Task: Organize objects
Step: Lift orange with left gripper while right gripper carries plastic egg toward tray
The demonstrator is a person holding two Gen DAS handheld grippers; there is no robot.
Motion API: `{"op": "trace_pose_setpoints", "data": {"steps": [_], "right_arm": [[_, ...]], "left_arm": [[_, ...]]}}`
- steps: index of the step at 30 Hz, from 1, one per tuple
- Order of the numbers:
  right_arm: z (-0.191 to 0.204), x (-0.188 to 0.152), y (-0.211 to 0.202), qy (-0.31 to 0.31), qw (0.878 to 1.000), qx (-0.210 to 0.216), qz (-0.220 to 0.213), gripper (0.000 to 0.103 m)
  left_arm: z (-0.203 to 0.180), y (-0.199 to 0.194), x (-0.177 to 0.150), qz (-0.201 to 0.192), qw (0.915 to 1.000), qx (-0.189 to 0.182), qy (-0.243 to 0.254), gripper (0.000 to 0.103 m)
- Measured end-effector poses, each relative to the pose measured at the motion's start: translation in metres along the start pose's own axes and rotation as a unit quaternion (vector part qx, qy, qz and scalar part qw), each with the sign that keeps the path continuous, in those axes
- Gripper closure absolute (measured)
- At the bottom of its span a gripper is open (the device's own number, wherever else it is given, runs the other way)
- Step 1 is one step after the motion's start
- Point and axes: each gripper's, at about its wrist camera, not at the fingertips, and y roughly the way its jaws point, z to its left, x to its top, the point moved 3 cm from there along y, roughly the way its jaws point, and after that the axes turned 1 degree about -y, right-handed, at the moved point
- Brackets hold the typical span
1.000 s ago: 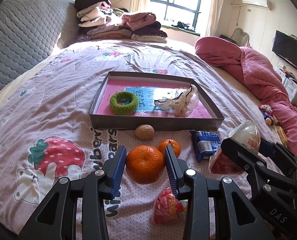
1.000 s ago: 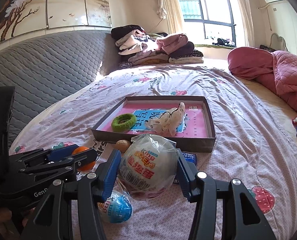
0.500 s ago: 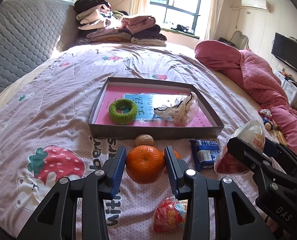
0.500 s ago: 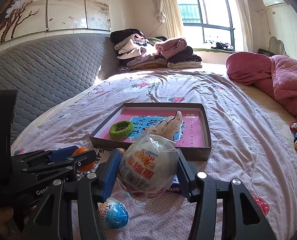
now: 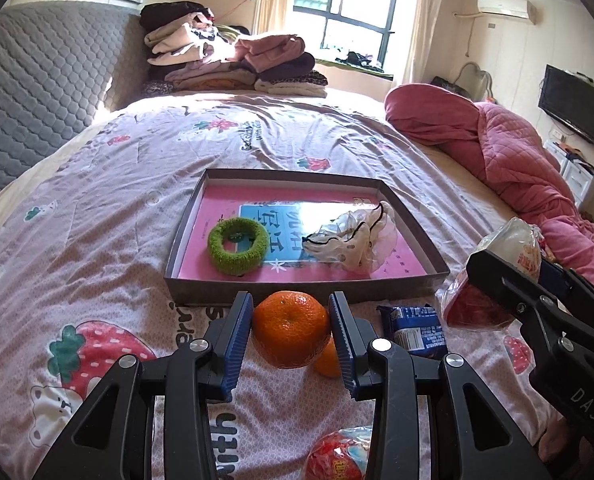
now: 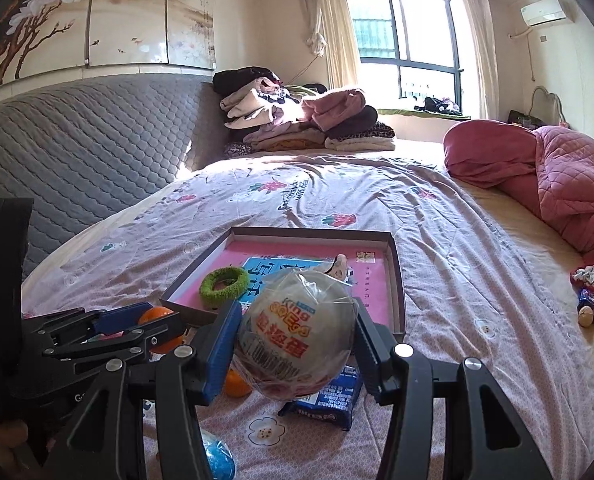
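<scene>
While the bed [image 5: 97,208] fills both views under its strawberry-print sheet, I see the shallow box [image 5: 297,288] lying mid-bed with a green hair ring [image 5: 237,245] and a gauzy scrunchie [image 5: 357,240] inside. My right tongs [image 6: 295,342] are clamped on a wrapped toy egg [image 6: 295,336], held above the sheet before the box's near corner. My left tongs [image 5: 291,332] grip a large orange [image 5: 291,330] just short of the box's near wall. A blue packet [image 5: 415,330] and a smaller orange [image 5: 327,356] lie on the sheet beneath.
</scene>
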Motion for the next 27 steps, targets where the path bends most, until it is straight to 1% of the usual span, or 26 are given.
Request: {"op": "trace_pose_setpoints", "data": {"steps": [7,19,27], "right_arm": [[-0.005,0.011,0.009,-0.004,1.000,-0.006,-0.005,0.050],[-0.023,0.039,0.020,-0.001,0.999,-0.019,-0.029,0.049],[-0.037,0.045,0.035,-0.003,0.999,-0.036,-0.024,0.049]], "left_arm": [[-0.005,0.012,0.010,0.001,1.0000,-0.002,0.000,0.063],[0.003,0.027,0.032,-0.005,1.0000,0.006,-0.003,0.063],[0.005,0.042,0.039,0.000,0.9999,0.013,0.005,0.063]]}}
